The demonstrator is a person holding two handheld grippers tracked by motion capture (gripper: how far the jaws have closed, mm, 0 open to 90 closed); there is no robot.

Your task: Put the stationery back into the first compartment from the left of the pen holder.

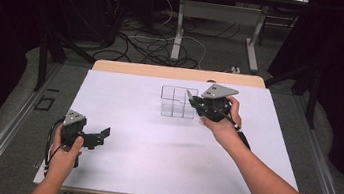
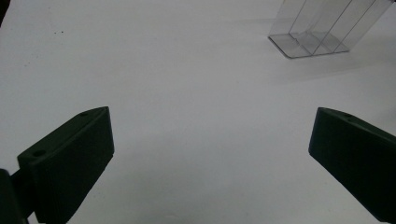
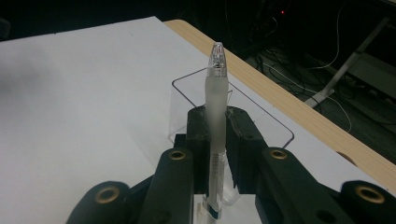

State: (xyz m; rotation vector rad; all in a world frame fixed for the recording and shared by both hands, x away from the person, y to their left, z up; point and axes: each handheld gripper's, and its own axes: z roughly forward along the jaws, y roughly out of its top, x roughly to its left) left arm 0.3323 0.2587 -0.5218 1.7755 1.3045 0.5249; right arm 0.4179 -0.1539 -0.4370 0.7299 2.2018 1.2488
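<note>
Beside the clear divided organizer (image 1: 178,102), on its right edge, I hold my right gripper (image 3: 215,128) with its fingers clamped on a frosted pen (image 3: 216,93). In the right gripper view the pen stands between the pads, its clear tip poking out past them toward the organizer's near compartment. My left gripper (image 1: 103,134) sits well away from the organizer, toward the near-left part of the table (image 1: 153,145), its fingers spread wide over bare white surface with nothing between them.

My worry is the drop. The organizer looks light and nothing steadies it, so if I bring the pen in crooked, it could catch a thin wall and tip or shove the whole box. The pen's smooth barrel might also slip in the pads, and an early release would send it rolling across the table.
</note>
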